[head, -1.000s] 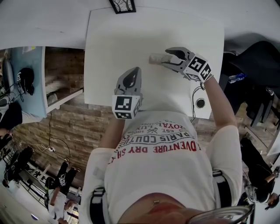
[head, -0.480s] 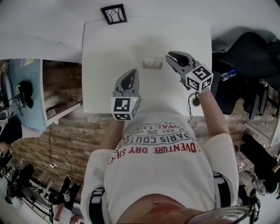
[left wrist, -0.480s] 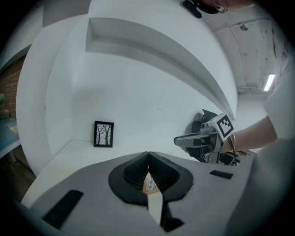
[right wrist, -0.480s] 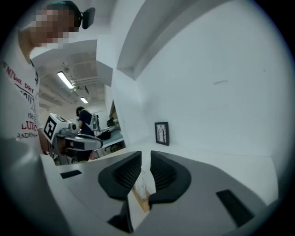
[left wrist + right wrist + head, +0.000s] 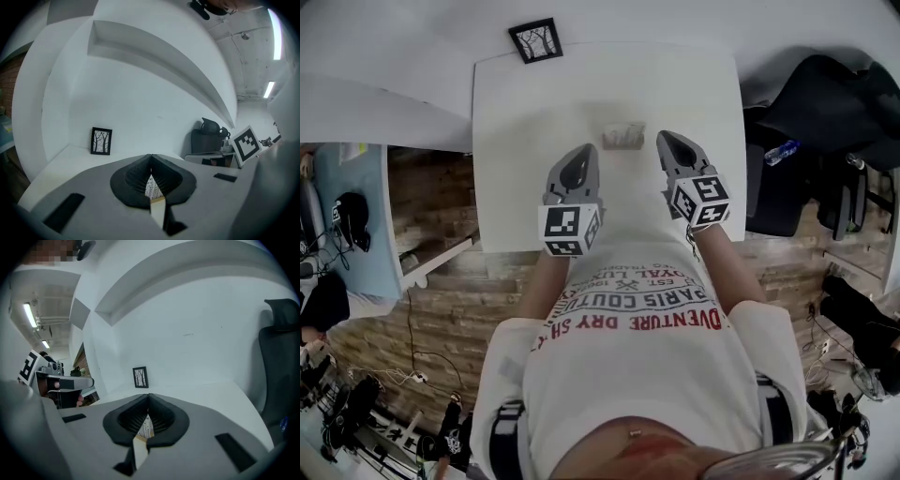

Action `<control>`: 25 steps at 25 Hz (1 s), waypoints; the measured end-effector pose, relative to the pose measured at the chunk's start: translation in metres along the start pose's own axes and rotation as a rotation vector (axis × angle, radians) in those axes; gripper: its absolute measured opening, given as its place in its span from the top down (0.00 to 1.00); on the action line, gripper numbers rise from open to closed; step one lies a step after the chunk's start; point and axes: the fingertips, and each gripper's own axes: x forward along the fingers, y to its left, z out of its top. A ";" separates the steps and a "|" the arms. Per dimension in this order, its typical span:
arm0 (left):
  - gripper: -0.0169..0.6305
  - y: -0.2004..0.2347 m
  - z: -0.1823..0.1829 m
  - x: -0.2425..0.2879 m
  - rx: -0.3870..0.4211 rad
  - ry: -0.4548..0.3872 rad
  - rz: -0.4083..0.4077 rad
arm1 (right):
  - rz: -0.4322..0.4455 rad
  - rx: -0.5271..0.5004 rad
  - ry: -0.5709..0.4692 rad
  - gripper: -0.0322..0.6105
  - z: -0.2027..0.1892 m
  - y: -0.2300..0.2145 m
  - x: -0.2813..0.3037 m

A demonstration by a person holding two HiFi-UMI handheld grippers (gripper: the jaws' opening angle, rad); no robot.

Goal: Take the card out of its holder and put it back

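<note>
The right gripper point(image 5: 148, 395) has its jaws pressed together at the tips, clamping nothing. The left gripper point(image 5: 151, 157) is closed the same way and also holds nothing. Both hover low over the white surface point(image 5: 609, 84), side by side and apart. Between the 2, just ahead of their tips, the card holder point(image 5: 623, 136) stands on the surface; it and its card read as 1 small pale block. A framed picture point(image 5: 535, 39) stands at the far edge.
</note>
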 end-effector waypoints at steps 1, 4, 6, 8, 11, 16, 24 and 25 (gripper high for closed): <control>0.94 0.000 -0.001 -0.001 0.004 0.002 -0.006 | -0.023 0.001 0.000 0.91 -0.003 0.002 -0.003; 0.94 0.001 -0.007 -0.003 0.023 0.010 -0.018 | -0.097 -0.022 0.001 0.91 -0.008 0.007 -0.009; 0.94 0.003 -0.012 -0.004 0.029 0.014 -0.027 | -0.146 -0.045 0.009 0.91 -0.013 0.008 -0.012; 0.94 0.007 -0.017 -0.005 0.028 0.016 -0.034 | -0.176 -0.058 0.017 0.91 -0.018 0.009 -0.014; 0.94 0.016 -0.020 -0.008 0.026 0.012 -0.031 | -0.184 -0.064 0.027 0.91 -0.025 0.015 -0.013; 0.94 0.019 -0.018 -0.007 0.029 0.006 -0.036 | -0.180 -0.075 0.033 0.91 -0.028 0.020 -0.013; 0.94 0.016 -0.020 -0.004 0.015 0.010 -0.064 | -0.176 -0.099 0.033 0.91 -0.028 0.023 -0.011; 0.94 0.015 -0.021 -0.003 0.017 0.012 -0.065 | -0.174 -0.097 0.038 0.91 -0.029 0.023 -0.011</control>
